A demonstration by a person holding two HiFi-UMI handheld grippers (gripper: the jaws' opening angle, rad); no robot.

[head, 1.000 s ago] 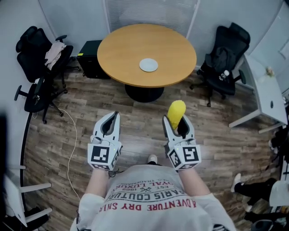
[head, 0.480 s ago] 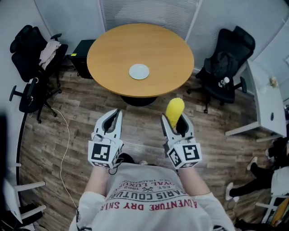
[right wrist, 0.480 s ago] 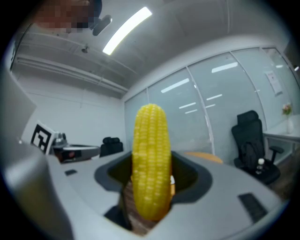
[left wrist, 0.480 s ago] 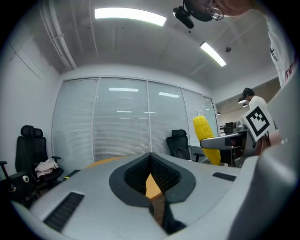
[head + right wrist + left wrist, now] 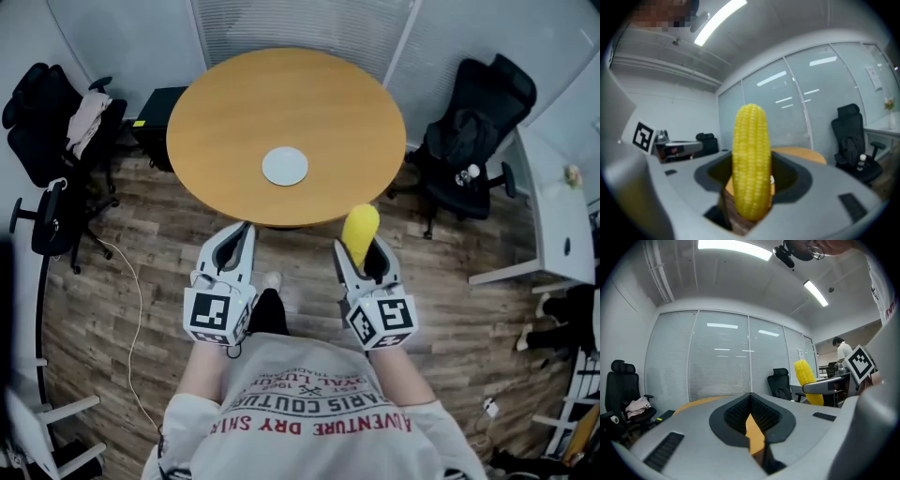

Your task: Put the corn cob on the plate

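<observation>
Head view, looking steeply down; items run from largest to smallest.

**Floor** (image 5: pixel 122 281): one surface of wood planks, with one thin pale cable (image 5: pixel 141 309) lying across it at left.

**Table** (image 5: pixel 281 103): one round table with an orange-brown top, directly ahead of the person. It carries a single item.

**Chairs**: three black office chairs. Two stand at left (image 5: pixel 52 89) (image 5: pixel 42 220), the farther one with a pale cloth (image 5: pixel 82 117) draped over it. One stands at right (image 5: pixel 473 131).

**Desk** (image 5: pixel 553 202): one white desk at the right edge.

**Hand-held grippers**: two, side by side in front of the person's chest, each with one cube of square markers.
- The left hand-held gripper (image 5: pixel 242 228) has its jaws pressed together at the tips with nothing between them. In its own view (image 5: pixel 751 397) only a sliver of the table top shows through the opening behind the tips.
- The right hand-held gripper (image 5: pixel 362 244) pinches the lower end of the corn cob. In its own view (image 5: pixel 751 161) the two jaws press on the cob from either side.

**Plate** (image 5: pixel 285 166): one small round white plate, flat near the middle of the table, with nothing on it.

**Corn cob** (image 5: pixel 360 228): one yellow cob, standing out of the right jaws with its tapered end pointing away from the person (image 5: pixel 751 154). It hangs in the air over the floor, just short of the table's near edge and well apart from the plate. It also shows at the right of the left gripper view (image 5: pixel 806 380).
</observation>
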